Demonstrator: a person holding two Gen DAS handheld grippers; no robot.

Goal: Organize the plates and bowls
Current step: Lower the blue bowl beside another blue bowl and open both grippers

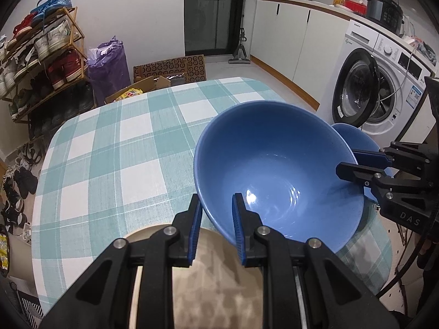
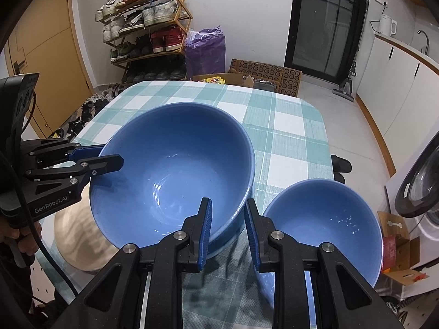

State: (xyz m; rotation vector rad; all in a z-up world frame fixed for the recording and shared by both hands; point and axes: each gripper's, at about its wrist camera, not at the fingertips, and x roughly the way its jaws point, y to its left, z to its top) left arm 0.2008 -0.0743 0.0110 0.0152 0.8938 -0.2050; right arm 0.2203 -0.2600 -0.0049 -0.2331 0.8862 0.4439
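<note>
Both grippers straddle the rim of the big bowl [image 2: 172,170], which looks tilted, seemingly lifted off the tabletop [image 1: 109,148]. The left gripper [image 1: 216,230] has one finger inside and one outside the near rim; the right gripper [image 2: 227,230] does the same on the opposite side. Neither is visibly clamped: a gap shows at each, so they look apart, about to close. The small bowl [image 2: 323,227] sits just beside, the plate [image 1: 219,279] under the left gripper. I judge the step is moving the big bowl; next, firm both grips, then set it down, likely onto the plate.
</note>
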